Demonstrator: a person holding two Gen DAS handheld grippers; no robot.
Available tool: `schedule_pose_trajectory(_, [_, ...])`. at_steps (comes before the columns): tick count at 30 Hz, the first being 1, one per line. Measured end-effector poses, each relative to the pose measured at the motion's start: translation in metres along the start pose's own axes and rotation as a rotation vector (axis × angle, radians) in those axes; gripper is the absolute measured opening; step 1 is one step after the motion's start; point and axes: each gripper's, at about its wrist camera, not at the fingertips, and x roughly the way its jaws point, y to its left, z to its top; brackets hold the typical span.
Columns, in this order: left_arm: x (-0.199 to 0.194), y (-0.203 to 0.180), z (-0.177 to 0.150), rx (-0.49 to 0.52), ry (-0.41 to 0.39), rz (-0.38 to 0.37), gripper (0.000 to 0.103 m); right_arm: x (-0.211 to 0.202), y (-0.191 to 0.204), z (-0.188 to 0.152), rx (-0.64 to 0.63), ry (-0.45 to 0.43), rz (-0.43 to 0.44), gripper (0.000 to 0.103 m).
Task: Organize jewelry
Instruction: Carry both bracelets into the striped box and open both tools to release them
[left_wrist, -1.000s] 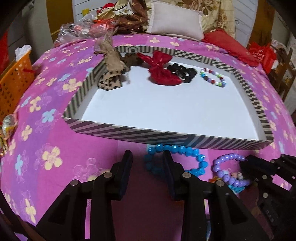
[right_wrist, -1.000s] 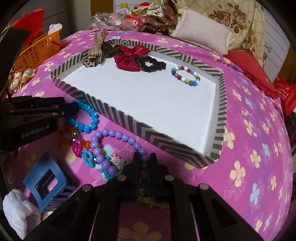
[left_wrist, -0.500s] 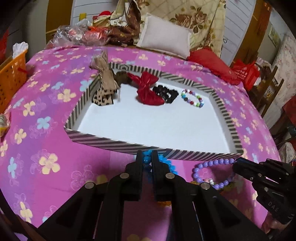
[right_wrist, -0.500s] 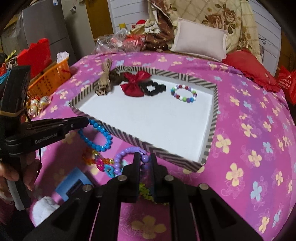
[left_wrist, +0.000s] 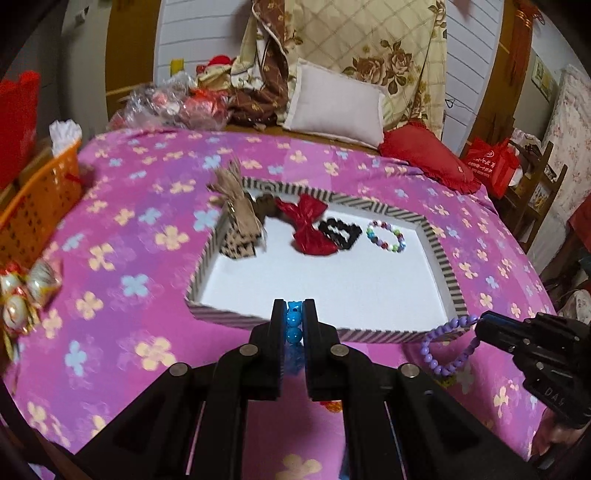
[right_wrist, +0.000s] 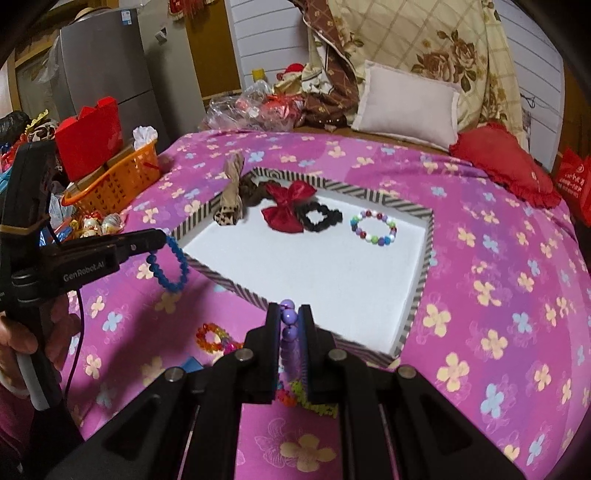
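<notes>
Both bracelets left the bedcover: the left gripper (left_wrist: 294, 314) (open a second ago) now pinches the blue bracelet (right_wrist: 170, 266), the right gripper (right_wrist: 289, 320) lifted the purple bracelet (left_wrist: 445, 349).

Your left tool (right_wrist: 162, 236): matte black, white "GenRobot.AI" lettering, thin black cable, gold band at 9 o'clock | Your right tool (right_wrist: 289, 317): black flat fingers (right_wrist: 272, 325), round silver screws at the joints | Your left hand (right_wrist: 22, 343): bare skin, white-tipped grip
</notes>
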Motion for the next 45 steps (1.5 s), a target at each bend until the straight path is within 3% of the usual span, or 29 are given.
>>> schedule_pose_trajectory(7, [-0.009,0.000,0.021,0.047,-0.031,0.021,0.008,-0.005,0.001,0.023,-0.020,-0.027,-0.019,0.009])
schedule_pose_trajectory(13, [0.007,0.001,0.036,0.044,-0.018,0.019,0.008,0.009,0.005,0.051,-0.028,-0.036,-0.008,0.009])
schedule_pose_trajectory(27, [0.069,0.038,0.036,-0.020,0.065,0.093,0.008,0.100,0.051,0.083,0.002,0.045,0.132,0.009])
schedule_pose_trajectory(37, [0.097,0.065,0.021,-0.049,0.111,0.160,0.008,0.172,0.035,0.076,0.017,0.167,0.044,0.009])
schedule_pose_trajectory(45, [0.109,0.056,0.015,0.008,0.102,0.217,0.008,0.190,0.033,0.078,-0.010,0.193,-0.031,0.009])
